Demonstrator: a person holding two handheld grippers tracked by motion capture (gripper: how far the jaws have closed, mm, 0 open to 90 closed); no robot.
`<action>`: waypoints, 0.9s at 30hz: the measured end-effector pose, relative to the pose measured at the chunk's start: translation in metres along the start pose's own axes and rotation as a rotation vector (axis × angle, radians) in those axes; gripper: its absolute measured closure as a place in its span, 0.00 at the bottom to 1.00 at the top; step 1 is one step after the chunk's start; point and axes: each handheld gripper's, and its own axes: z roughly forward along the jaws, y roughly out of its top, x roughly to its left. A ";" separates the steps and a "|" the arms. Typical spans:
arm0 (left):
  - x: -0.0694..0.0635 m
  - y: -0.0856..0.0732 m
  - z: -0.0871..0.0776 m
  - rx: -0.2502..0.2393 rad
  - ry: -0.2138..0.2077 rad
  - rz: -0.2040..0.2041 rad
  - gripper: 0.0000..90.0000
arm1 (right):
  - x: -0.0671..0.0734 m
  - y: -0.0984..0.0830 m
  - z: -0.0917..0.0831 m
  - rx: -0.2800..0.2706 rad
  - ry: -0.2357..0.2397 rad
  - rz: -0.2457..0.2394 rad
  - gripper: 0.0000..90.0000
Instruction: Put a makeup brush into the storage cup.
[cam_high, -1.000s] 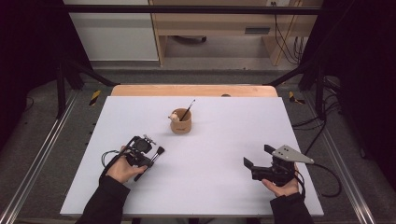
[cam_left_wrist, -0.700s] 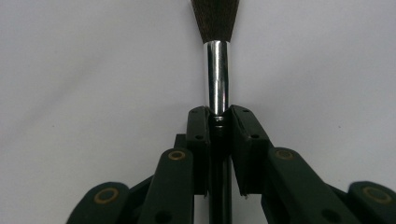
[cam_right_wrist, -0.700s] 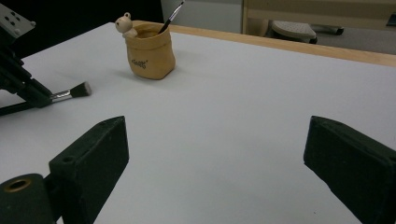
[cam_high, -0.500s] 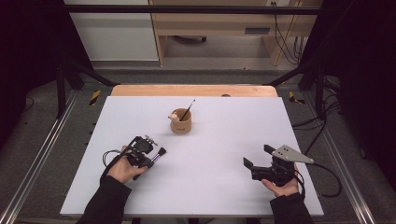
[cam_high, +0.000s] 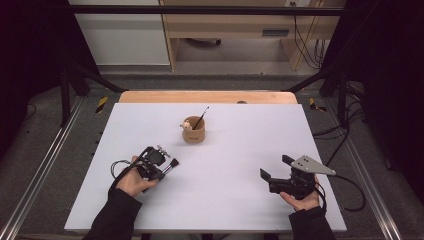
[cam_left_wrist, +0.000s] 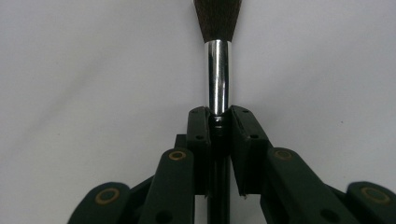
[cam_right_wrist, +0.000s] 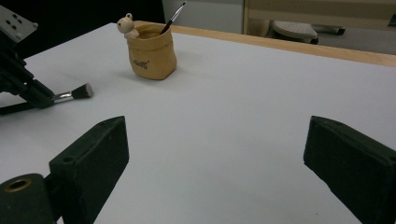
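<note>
**Brush clamped in the left tongs, right tongs spread**

The left tongs (cam_left_wrist: 219, 123) were clamped on a brush (cam_left_wrist: 218, 70) at the base of its shiny metal collar, bristles pointing away over the white worktop (cam_high: 235, 150), near its left front corner. The right tongs (cam_right_wrist: 210, 163) stood wide apart with nothing between them, near the right front corner. A tan cup (cam_high: 193, 131) holding a thin brush (cam_high: 202, 117) and a small bear figure (cam_right_wrist: 126, 24) stood toward the far edge, well apart from both.

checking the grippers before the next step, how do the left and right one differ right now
The left gripper is shut on a makeup brush, bristles pointing away from the hand; the right gripper is open with nothing between its jaws. The right one carries a grey three-cornered plate; the left shows none. Both are black, hand-held, low over the white table.
</note>
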 end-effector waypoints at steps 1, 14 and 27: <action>0.000 0.000 0.000 -0.001 -0.002 0.000 0.87 | 0.000 0.000 0.000 0.001 0.000 0.002 0.08; -0.002 -0.005 -0.015 -0.063 -0.002 0.026 0.87 | 0.001 0.000 0.000 -0.003 0.000 0.002 0.08; -0.006 -0.005 -0.041 -0.148 0.000 0.033 0.87 | 0.000 0.001 -0.001 -0.008 0.000 0.007 0.08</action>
